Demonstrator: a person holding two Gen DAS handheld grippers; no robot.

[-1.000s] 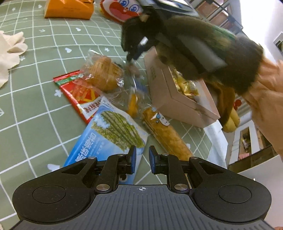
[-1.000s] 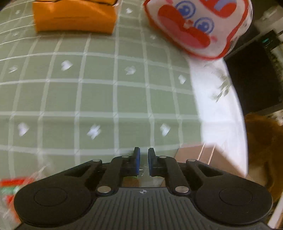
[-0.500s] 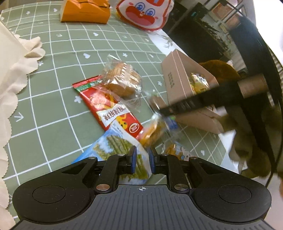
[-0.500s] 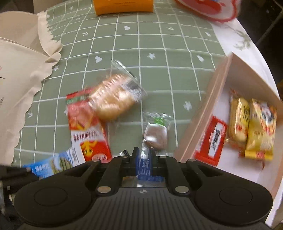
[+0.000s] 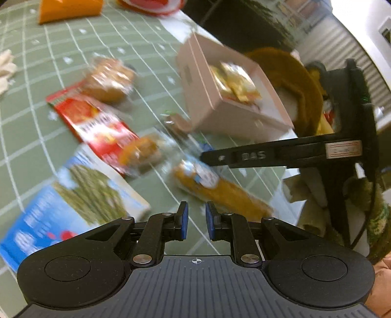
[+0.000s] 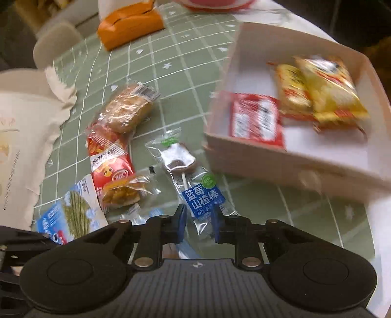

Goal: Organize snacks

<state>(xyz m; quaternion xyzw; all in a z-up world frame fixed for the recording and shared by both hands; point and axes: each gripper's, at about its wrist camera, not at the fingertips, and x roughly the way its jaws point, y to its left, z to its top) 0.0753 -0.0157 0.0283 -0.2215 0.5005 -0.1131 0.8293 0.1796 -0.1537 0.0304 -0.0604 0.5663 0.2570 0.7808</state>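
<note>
Loose snacks lie on the green grid cloth: a lollipop in a clear wrapper with a blue label, a wrapped bread, a red packet, a small orange pastry, a blue-green packet and a long orange bar. The pink cardboard box holds a red packet and yellow packets. My right gripper is shut, just over the tail of the lollipop wrapper, which shows behind its narrow gap. My left gripper is shut and empty, above the cloth near the orange bar.
An orange pack and a red-and-white bag sit at the far side. A cream cloth bag lies at the left. A brown plush is past the box. The table's white edge runs along the right.
My right gripper swung from over the far cloth back to the lollipop beside the box. My left gripper drifted a little, and the orange bar now lies closer to its fingers.
</note>
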